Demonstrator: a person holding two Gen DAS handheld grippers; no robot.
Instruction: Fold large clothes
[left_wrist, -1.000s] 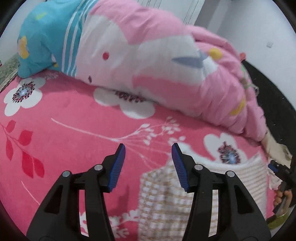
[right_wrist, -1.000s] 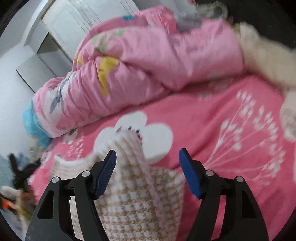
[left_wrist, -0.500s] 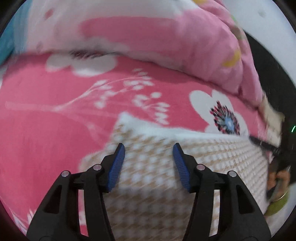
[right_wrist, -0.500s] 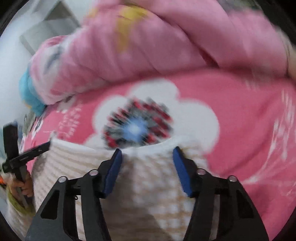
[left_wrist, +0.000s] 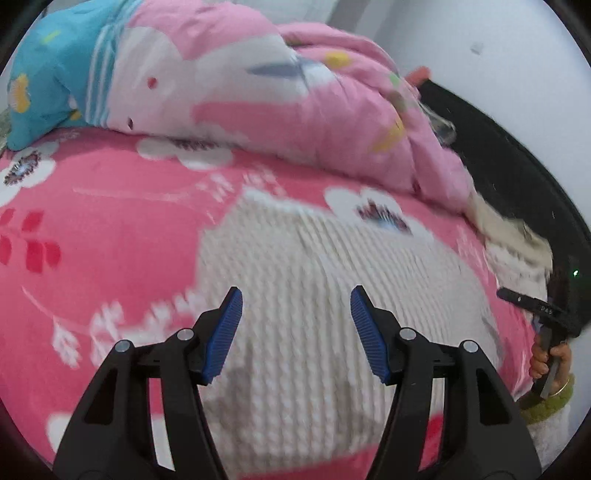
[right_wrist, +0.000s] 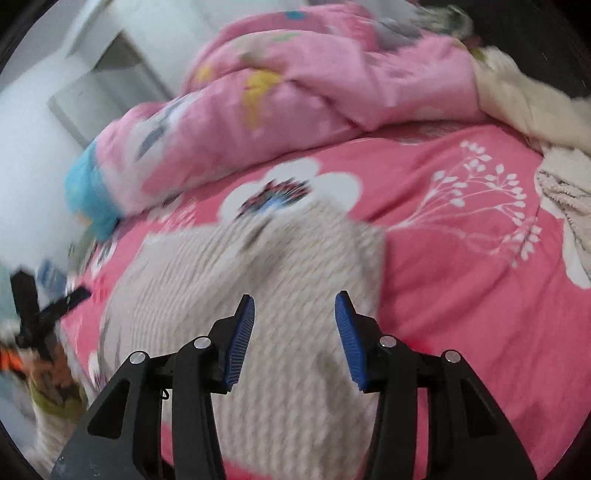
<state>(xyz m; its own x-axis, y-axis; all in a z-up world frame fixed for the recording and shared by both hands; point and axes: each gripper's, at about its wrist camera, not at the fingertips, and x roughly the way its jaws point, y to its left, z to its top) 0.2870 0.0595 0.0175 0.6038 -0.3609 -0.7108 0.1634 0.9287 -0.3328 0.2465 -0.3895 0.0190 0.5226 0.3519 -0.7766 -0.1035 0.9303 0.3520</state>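
1. The knit garment (left_wrist: 295, 295), cream with a ribbed or checked weave, lies spread on the pink floral bedsheet (left_wrist: 103, 236); both views are blurred, so its folds are hard to read.
2. The left gripper (left_wrist: 295, 325) hangs over the near part of the garment. Its jaws stand apart and have just been opening further; the blue pads (left_wrist: 225, 328) press on nothing, and the cloth lies below them.
3. The right gripper (right_wrist: 294, 332) hangs over the near right part of the garment (right_wrist: 258, 295). Its jaws have just opened a little and stand apart, with cloth seen below the gap and no grip.
4. In the left wrist view the other gripper and the hand (left_wrist: 546, 362) holding it show at the right edge, past the garment.
5. A pink quilt (left_wrist: 258, 99) with a blue end is heaped along the far side of the bed.
6. In the right wrist view a cream cloth (right_wrist: 524, 103) lies at the far right, just beside the quilt (right_wrist: 295, 92).
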